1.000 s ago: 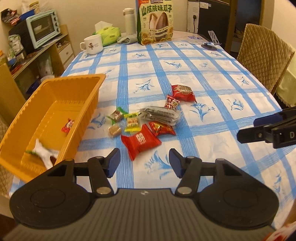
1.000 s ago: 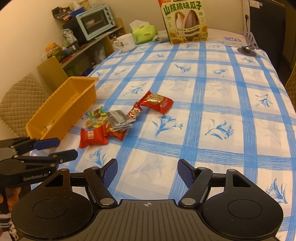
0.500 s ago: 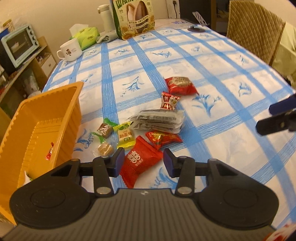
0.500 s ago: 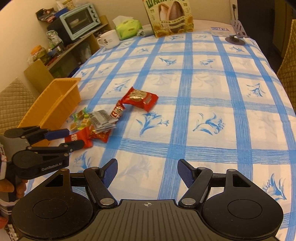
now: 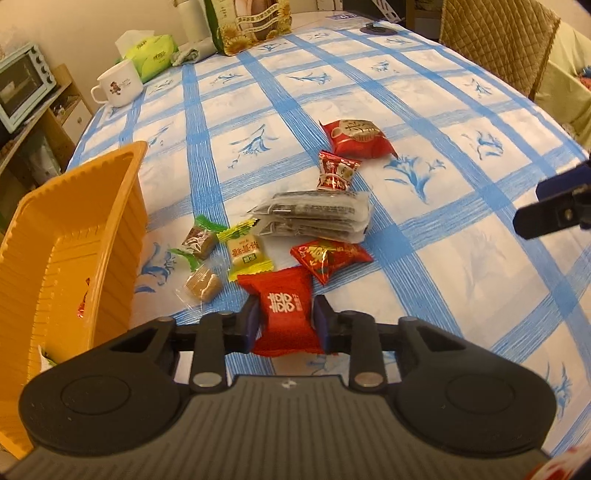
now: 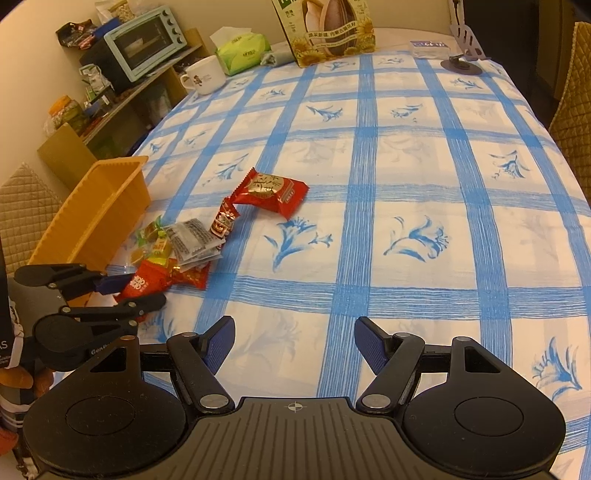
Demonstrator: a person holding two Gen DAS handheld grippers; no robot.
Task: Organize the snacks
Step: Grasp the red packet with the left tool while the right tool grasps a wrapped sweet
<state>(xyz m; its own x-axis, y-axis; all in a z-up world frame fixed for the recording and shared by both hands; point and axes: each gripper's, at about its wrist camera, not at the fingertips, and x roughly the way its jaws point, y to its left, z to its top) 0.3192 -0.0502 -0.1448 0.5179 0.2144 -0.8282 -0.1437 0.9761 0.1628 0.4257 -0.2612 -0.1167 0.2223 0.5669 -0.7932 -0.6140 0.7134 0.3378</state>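
My left gripper (image 5: 286, 321) is shut on a red snack packet with white characters (image 5: 284, 306), low over the blue-checked tablecloth; it also shows in the right wrist view (image 6: 144, 282). Beyond it lie several wrapped snacks: a red foil packet (image 5: 328, 256), a yellow-green candy (image 5: 245, 253), two brown candies (image 5: 201, 284), grey sachets (image 5: 314, 218), a small red candy (image 5: 334, 171) and a big red packet (image 5: 356, 138). An orange tray (image 5: 110, 206) stands to the left, with a few sweets inside. My right gripper (image 6: 293, 345) is open and empty, right of the pile.
A white mug (image 5: 118, 86), a green tissue pack (image 5: 153, 55) and a tall sunflower-seed bag (image 6: 328, 29) stand at the table's far end. A quilted chair (image 5: 495, 48) is on the right. Shelves with a toaster oven (image 6: 144, 44) are on the left.
My left gripper has moved forward and down to the pile and closed its fingers on the red packet. My right gripper has stayed open and drifted slightly.
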